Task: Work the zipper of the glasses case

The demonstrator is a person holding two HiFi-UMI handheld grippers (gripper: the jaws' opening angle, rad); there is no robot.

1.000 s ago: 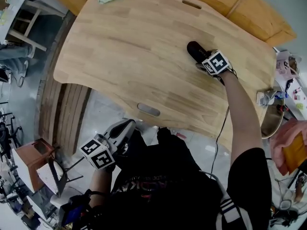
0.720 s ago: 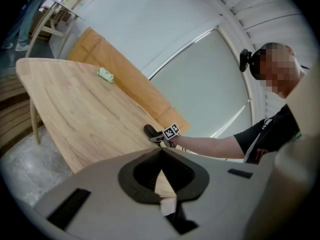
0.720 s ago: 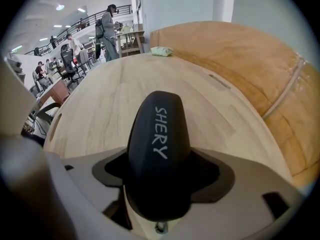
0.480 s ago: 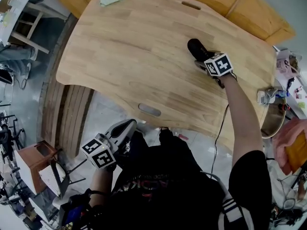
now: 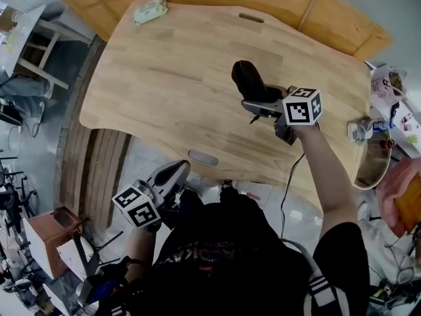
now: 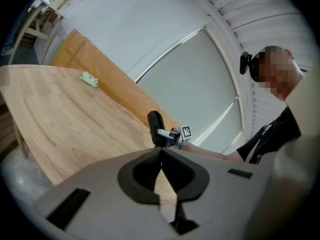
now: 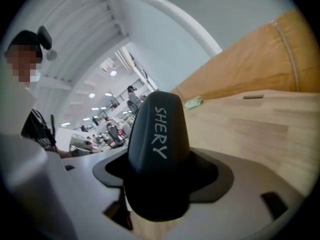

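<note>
The black glasses case [image 5: 246, 79] hangs in the air above the wooden table [image 5: 164, 78], standing almost upright. My right gripper [image 5: 255, 102] is shut on its lower end; its jaws have just been closing a little with the case between them. In the right gripper view the case [image 7: 159, 144] fills the gap between the jaws and shows white lettering; no zipper shows. My left gripper [image 5: 176, 172] is shut and holds nothing, below the table's near edge by the person's lap. From the left gripper view [image 6: 161, 156] the case [image 6: 155, 126] is seen far off.
A green and white packet [image 5: 150, 10] lies at the table's far left corner. An orange board [image 5: 329, 18] leans behind the table. Small items [image 5: 365, 130] sit at the right edge. A slot [image 5: 202, 157] is cut near the front edge.
My right gripper has lifted the case off the table and tipped it upright, moving left in the head view. The left gripper has barely shifted.
</note>
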